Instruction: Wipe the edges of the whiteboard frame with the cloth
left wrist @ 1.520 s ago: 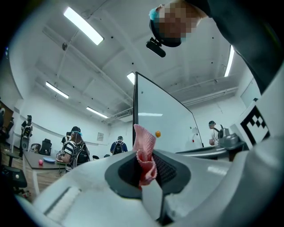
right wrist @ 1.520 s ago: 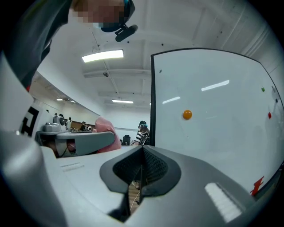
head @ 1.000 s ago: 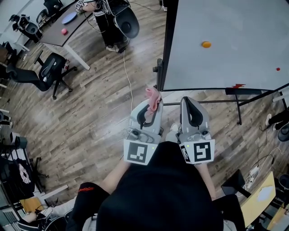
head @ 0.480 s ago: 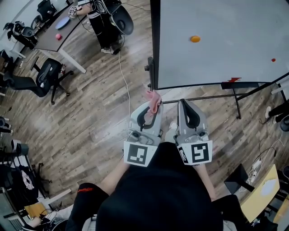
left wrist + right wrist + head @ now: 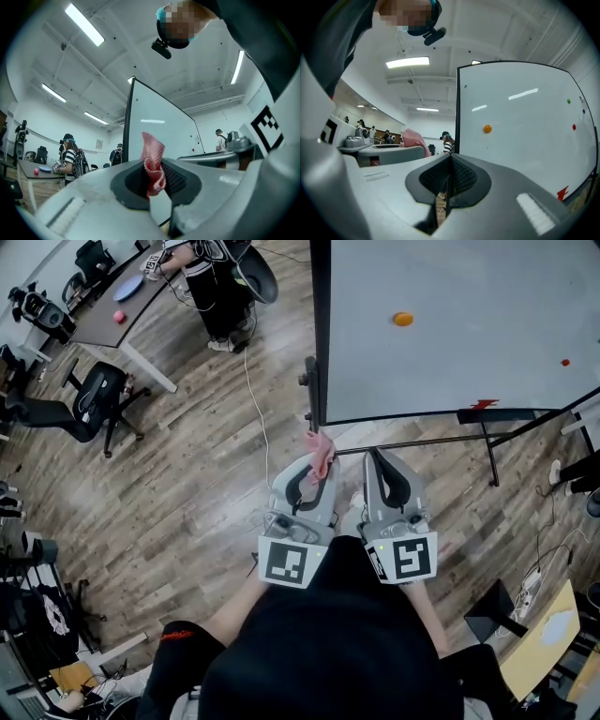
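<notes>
The whiteboard (image 5: 459,324) stands ahead on a wheeled stand, with a black frame (image 5: 321,329) down its left edge. My left gripper (image 5: 315,457) is shut on a pink cloth (image 5: 320,451), which pokes out past the tips just short of the frame's lower left corner. The left gripper view shows the cloth (image 5: 153,166) pinched between the jaws, with the frame (image 5: 127,124) behind it. My right gripper (image 5: 377,457) is shut on nothing, beside the left one and below the board's bottom edge. From the right gripper view the frame (image 5: 457,112) stands straight ahead.
An orange magnet (image 5: 402,320) and a red dot (image 5: 564,362) sit on the board. The stand's legs (image 5: 487,442) spread across the wood floor. A desk (image 5: 117,310), office chairs (image 5: 94,395) and a person (image 5: 211,282) are at the far left. A cable (image 5: 255,399) trails along the floor.
The view has shifted so the whiteboard's left edge lies closer to both grippers. The cloth tip now sits nearer the frame's lower left corner. Both grippers stay shut.
</notes>
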A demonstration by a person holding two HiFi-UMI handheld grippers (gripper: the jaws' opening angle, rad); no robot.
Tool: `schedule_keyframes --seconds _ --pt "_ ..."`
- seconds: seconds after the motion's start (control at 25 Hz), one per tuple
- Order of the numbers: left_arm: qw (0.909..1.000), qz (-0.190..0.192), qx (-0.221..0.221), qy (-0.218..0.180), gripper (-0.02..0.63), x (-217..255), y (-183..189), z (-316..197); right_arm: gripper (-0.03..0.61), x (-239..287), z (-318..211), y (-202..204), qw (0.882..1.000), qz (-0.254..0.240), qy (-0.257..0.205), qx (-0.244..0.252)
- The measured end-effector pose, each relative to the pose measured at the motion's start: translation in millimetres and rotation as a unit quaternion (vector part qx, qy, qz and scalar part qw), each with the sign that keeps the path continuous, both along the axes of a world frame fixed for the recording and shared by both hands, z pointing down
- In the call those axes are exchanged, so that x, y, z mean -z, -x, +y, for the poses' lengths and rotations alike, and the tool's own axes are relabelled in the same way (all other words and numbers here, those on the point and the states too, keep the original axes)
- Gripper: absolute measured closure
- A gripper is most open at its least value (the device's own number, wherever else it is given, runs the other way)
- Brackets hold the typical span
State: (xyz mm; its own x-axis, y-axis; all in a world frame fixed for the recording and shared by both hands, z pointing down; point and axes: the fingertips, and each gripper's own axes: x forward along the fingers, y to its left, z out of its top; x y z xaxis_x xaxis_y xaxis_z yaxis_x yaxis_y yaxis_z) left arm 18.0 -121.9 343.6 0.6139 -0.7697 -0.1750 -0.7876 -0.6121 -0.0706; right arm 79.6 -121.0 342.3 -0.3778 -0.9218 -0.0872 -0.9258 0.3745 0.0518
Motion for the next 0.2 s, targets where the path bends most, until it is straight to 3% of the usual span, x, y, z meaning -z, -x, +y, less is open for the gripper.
schedule_keyframes --seconds 0.2 --pt "0.9999 0.01 0.003 -0.001 0.574 0.1 7.5 2.2 0.578 -2.1 3.5 3.8 1.0 0.0 0.001 -0.002"
